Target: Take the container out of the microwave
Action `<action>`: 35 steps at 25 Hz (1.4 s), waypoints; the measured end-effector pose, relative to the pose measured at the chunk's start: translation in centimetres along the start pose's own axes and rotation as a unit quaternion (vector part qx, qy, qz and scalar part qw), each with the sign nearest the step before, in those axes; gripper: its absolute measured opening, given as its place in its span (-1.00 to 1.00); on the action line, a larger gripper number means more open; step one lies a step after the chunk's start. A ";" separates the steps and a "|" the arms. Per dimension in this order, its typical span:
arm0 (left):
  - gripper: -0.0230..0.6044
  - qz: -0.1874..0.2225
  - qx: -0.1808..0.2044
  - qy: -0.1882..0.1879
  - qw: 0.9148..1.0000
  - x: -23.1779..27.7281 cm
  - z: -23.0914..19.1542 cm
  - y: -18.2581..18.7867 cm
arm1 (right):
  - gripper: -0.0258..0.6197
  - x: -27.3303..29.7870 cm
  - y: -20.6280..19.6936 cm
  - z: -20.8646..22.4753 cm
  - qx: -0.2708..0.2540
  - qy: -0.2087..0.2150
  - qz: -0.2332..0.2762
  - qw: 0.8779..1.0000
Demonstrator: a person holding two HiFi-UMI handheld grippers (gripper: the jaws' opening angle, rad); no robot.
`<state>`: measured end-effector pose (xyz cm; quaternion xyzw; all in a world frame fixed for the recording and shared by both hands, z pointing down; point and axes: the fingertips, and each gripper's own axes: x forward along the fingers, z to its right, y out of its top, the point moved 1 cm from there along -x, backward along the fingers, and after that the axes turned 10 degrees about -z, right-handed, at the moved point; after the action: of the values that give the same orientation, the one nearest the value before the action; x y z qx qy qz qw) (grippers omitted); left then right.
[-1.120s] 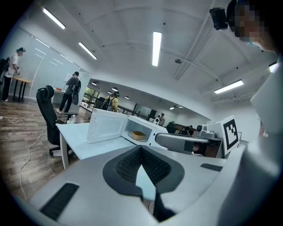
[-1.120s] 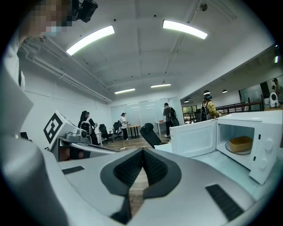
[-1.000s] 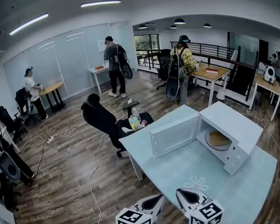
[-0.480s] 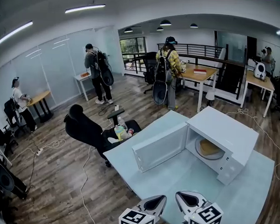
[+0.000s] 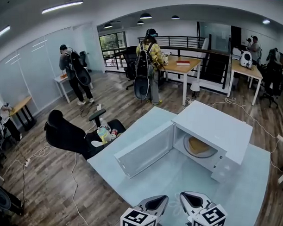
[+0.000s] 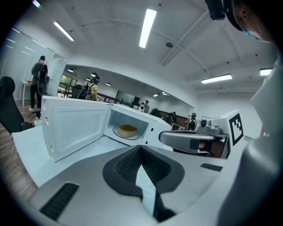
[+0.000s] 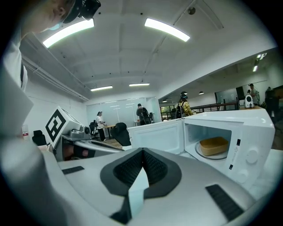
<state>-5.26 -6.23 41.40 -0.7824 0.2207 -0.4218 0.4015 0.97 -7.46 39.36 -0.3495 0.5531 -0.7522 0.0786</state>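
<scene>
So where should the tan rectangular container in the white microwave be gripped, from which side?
Probably pinch the near rim of the tan rectangular container, straight in through the front opening of the white microwave: cavity walls close every other side, and its door hangs open leftward.

White microwave (image 5: 215, 126), tan container (image 5: 198, 145) (pale-blue table (image 5: 176, 176))

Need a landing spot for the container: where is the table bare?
Bare: the pale blue table before the white microwave, right of its open door, and the strip right of the microwave. Tightest: the cavity around the tan container.
</scene>
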 end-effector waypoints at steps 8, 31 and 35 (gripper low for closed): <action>-0.88 -0.030 0.018 -0.043 0.998 3.0 -3.4 2.6 | -0.89 3.2 2.0 2.6 0.023 -0.049 -0.001 0.999; -0.88 -0.083 0.053 -0.159 0.982 6.9 -10.7 5.8 | -0.89 9.6 4.8 4.8 0.091 -0.181 0.005 0.979; -0.88 -0.090 0.051 -0.178 0.979 8.1 -10.4 5.1 | -0.89 9.2 4.2 5.1 0.080 -0.196 -0.017 0.977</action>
<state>-9.60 -19.33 44.51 -0.8403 0.0527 -0.3207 0.4340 -3.88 -17.67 40.46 -0.4924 0.4587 -0.7121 0.2003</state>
